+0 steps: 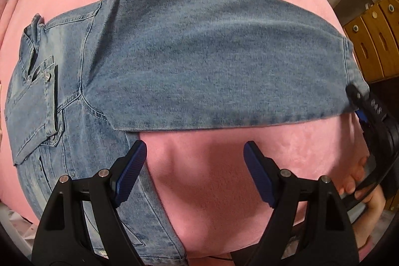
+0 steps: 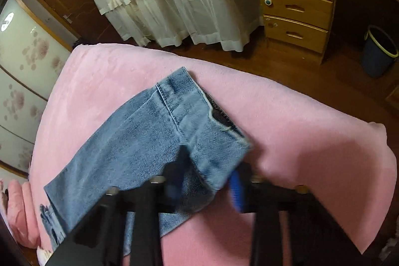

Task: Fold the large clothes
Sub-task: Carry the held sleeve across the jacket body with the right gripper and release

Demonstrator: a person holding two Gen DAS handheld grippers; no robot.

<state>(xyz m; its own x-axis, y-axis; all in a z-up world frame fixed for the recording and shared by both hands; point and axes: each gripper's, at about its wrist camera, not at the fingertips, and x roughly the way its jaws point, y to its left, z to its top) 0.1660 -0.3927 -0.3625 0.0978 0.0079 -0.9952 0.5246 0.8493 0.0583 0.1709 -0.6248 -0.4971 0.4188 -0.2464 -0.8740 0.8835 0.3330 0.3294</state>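
A blue denim jacket (image 1: 62, 96) lies on the pink blanket (image 1: 212, 178), its sleeve (image 1: 212, 61) folded across toward the right. My left gripper (image 1: 194, 158) points straight down and is open, over bare blanket just below the sleeve's lower edge, its left finger beside the jacket body. My right gripper (image 2: 208, 178) is blurred; the sleeve cuff (image 2: 214, 148) sits bunched between its fingers, which close on it. In the left wrist view the right gripper (image 1: 359, 101) sits at the cuff end, held by a hand (image 1: 359, 178).
The bed ends just beyond the cuff, over a wooden floor (image 2: 311, 71). A wooden chest of drawers (image 2: 294, 4), a blue bin (image 2: 379, 51) and a cream curtain (image 2: 174, 4) stand past it. A flowered wardrobe (image 2: 25, 66) is at the left.
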